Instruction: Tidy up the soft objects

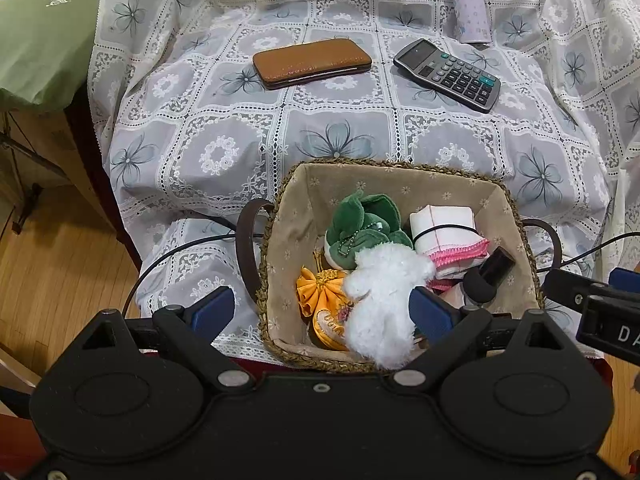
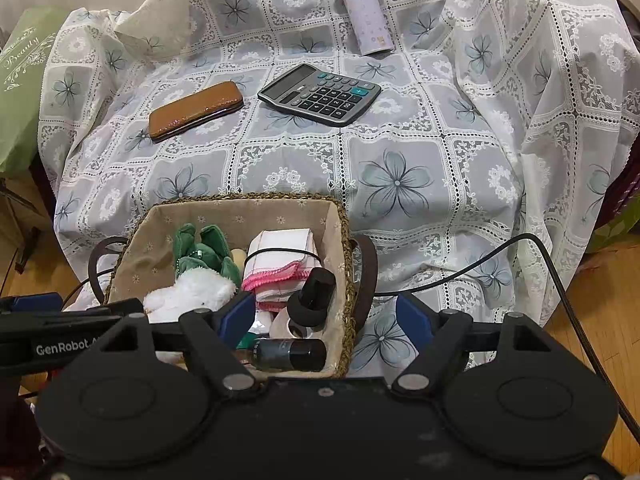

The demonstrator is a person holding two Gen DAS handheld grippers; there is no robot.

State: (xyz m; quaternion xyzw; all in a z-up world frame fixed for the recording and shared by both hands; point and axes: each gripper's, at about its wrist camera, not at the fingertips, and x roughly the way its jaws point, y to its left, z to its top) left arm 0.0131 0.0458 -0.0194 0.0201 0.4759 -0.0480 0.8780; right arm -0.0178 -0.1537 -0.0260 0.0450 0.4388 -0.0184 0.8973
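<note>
White plush toy (image 1: 380, 304) being judged light, compressible, non-fragile; midbody grasp advised. Lying in basket (image 1: 400, 176) at 6 o'clock. Left claw (image 1: 322, 314), right claw (image 2: 326, 320) both released, empty.

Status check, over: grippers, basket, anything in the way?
Left gripper and right gripper open, empty. Soft toys in basket. Calculator, wallet, bottle lie beyond.

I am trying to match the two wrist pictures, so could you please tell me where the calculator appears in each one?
Left wrist view: the calculator lies upper right of centre, right of the brown case.
Right wrist view: the calculator lies just above centre, again right of the brown case.
Shared landmark: the purple bottle lies beyond it in both.
</note>
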